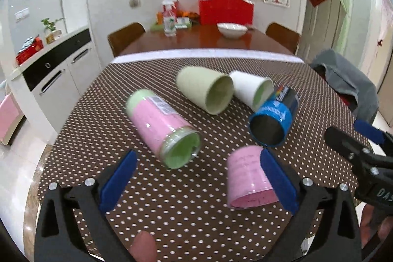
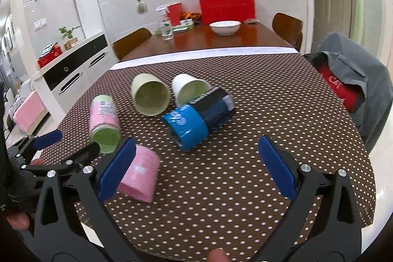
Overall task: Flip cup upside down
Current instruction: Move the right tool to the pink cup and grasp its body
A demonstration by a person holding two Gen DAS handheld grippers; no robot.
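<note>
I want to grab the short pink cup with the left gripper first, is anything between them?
Nothing visible. The left gripper is open and the short pink cup lies on its side right by its right pad; the pink-and-green cup lies apart, ahead-left.

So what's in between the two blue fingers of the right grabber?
Only spotted tablecloth. In the right wrist view the right gripper is open and empty; the blue cup lies on its side just beyond the gap.

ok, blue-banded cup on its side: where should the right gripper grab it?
Judging by pose: the blue-banded cup lies on its side, open mouth toward the right gripper. Come from above, fingers straddling the dark body behind the blue band, clear of the white cup touching its far end.
</note>
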